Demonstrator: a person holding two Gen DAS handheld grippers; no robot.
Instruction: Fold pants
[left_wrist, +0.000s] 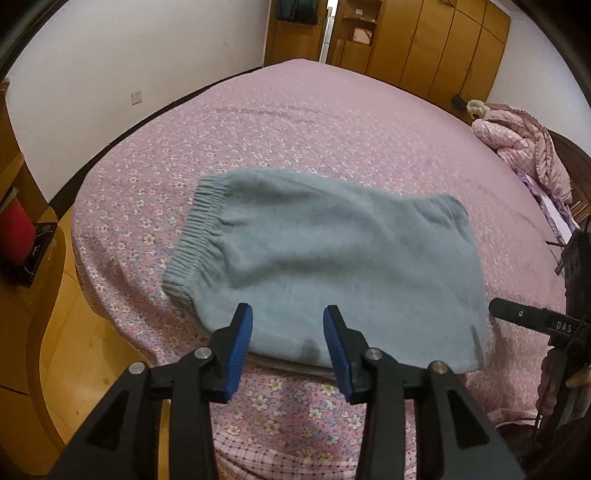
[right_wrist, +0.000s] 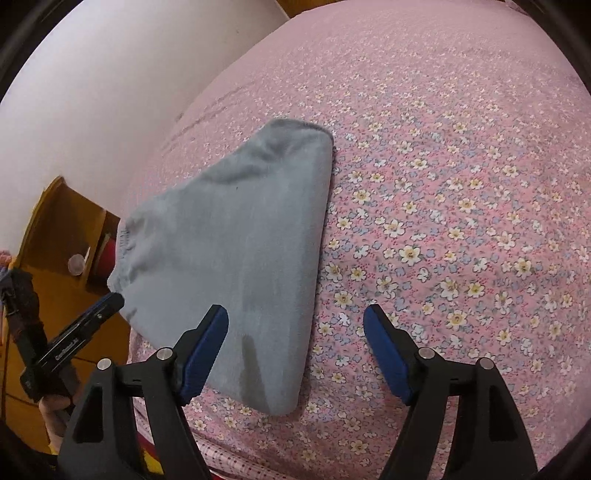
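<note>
The grey-blue pants (left_wrist: 325, 258) lie folded into a compact bundle on the pink flowered bed (left_wrist: 332, 122), near its front corner, with the elastic waistband on the left. My left gripper (left_wrist: 288, 325) is open and empty, just above the bundle's near edge. My right gripper (right_wrist: 295, 328) is open wide and empty, above the pants' (right_wrist: 236, 251) near right corner. The right gripper also shows at the right edge of the left wrist view (left_wrist: 535, 317), and the left one at the left of the right wrist view (right_wrist: 88, 325).
A crumpled pink quilt (left_wrist: 524, 144) lies at the bed's far right. Wooden wardrobes (left_wrist: 424, 44) line the back wall. A wooden nightstand (left_wrist: 26, 229) with a red object stands left of the bed, over wooden floor (left_wrist: 92, 332).
</note>
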